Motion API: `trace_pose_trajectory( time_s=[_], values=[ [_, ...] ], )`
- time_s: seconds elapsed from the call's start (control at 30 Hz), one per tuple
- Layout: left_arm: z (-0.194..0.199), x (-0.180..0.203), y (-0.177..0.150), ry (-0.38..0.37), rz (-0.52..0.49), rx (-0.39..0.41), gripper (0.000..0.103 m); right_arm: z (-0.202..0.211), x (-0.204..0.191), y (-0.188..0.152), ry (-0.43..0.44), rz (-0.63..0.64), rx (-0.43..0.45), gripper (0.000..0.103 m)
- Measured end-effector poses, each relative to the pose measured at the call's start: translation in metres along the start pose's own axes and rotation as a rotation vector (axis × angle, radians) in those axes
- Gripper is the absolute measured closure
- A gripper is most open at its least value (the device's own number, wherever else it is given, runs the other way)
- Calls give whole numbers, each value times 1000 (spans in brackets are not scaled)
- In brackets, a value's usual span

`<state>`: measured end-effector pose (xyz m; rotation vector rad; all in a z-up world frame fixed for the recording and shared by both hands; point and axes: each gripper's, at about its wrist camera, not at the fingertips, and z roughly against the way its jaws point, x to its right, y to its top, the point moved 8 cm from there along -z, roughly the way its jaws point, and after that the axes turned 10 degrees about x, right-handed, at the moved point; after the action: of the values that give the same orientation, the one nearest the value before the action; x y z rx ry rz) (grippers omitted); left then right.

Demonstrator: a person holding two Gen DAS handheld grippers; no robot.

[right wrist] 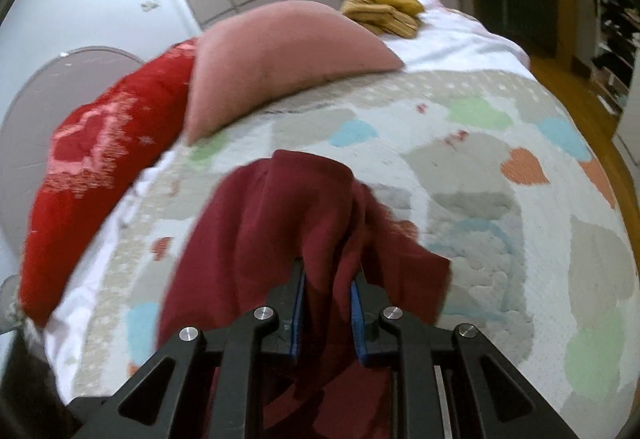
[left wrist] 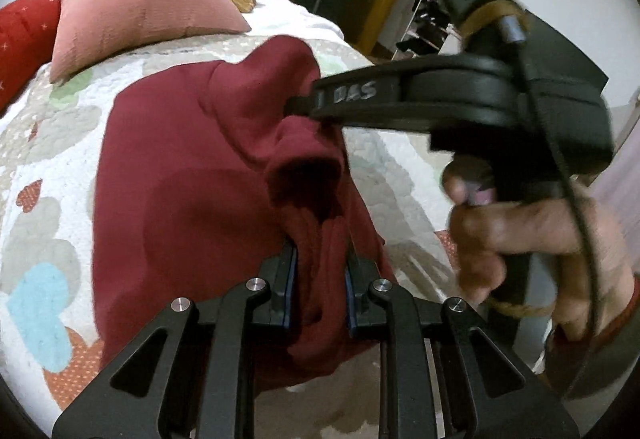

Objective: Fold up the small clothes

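The bed's quilted coverlet (right wrist: 460,175), white with pastel heart patches, carries everything; a plump dusty-pink pillow (right wrist: 280,51) and a red patterned cushion (right wrist: 100,167) lie at its far end, with a mustard-yellow knitted bundle (right wrist: 380,13) beyond them.

On the coverlet lies the dark maroon knit garment (left wrist: 180,167), partly spread flat, partly lifted off the bed. Its long axis looks to run from the near edge toward the pillows, though the bunching makes that uncertain; which end is the neck or hem I cannot tell.

The left tool (left wrist: 320,275) is clamped on a gathered ridge of the maroon cloth, and the right tool (right wrist: 328,291) pinches another bunch of it. In the left wrist view, the right tool's tips bite an upper fold, with a hand (left wrist: 520,231) round the grip.

By my reading a fold is under way: an edge is being carried over, nothing is laid down or squared yet, and smoothing remains.
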<state>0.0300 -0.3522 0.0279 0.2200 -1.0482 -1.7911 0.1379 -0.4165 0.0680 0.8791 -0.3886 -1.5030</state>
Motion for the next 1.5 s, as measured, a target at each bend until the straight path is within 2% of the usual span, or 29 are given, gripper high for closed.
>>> trace_pose_trajectory(
  time_s=[0.1, 0.17, 0.27, 0.37, 0.43, 0.5, 0.53, 0.57, 0.67, 0.7, 0.73, 0.77, 0.83, 0.93, 1.0, 1.07, 1.2, 1.27, 1.37, 1.5],
  values=[
    [2, 6, -5, -23, 15, -23, 82, -5, 11, -10, -1, -47, -18, 85],
    [8, 10, -8, -65, 12, -45, 64, 1, 11, -14, 3, -40, -18, 85],
    [26, 13, -17, -114, 23, -94, 58, 7, 18, -17, 1, -57, -40, 83],
    [56, 9, -20, -118, -14, -72, 54, 30, 29, -14, -96, -70, 5, 77],
    [75, -3, -21, -79, -56, -39, 54, 48, 25, -15, -87, -76, 36, 75],
    [79, -19, -19, -24, -71, -19, 54, 66, 11, -21, -19, -87, 50, 65],
    [79, -28, -17, 7, -71, -10, 54, 73, 1, -26, 11, -83, 54, 55],
    [78, -37, -16, 24, -56, -4, 54, 77, -10, -32, 37, -72, 53, 54],
    [69, -64, -12, 81, 30, -1, 54, 75, -35, -50, 74, -9, 18, 54],
    [66, -70, -13, 90, 40, -2, 54, 69, -40, -55, 60, 25, 4, 54],
    [63, -73, -14, 98, 44, -9, 54, 62, -41, -60, 25, 59, -12, 59],
    [57, -74, -14, 101, 46, -15, 54, 55, -39, -65, -15, 93, -30, 73],
    [52, -76, -19, 96, 47, -31, 54, 49, -32, -72, -37, 125, -37, 82],
    [54, -74, -22, 85, 31, -33, 54, 59, -22, -71, -8, 91, -4, 88],
    [57, -70, -22, 69, 21, -25, 54, 69, -21, -68, -10, 112, 24, 89],
    [53, -68, -24, 67, 12, -24, 44, 77, -19, -71, -30, 144, 27, 89],
    [40, -71, -35, 78, 11, -75, 41, 50, -1, -91, -92, 143, -41, 89],
    [45, -74, -36, 74, 24, -81, 41, 42, 3, -97, -94, 125, -51, 89],
    [61, -75, -28, 86, -12, -54, 41, 58, 5, -90, -50, 73, -31, 87],
    [77, -82, -8, 153, -55, 21, 41, 89, 4, -81, -20, 17, -9, 81]
  ],
)
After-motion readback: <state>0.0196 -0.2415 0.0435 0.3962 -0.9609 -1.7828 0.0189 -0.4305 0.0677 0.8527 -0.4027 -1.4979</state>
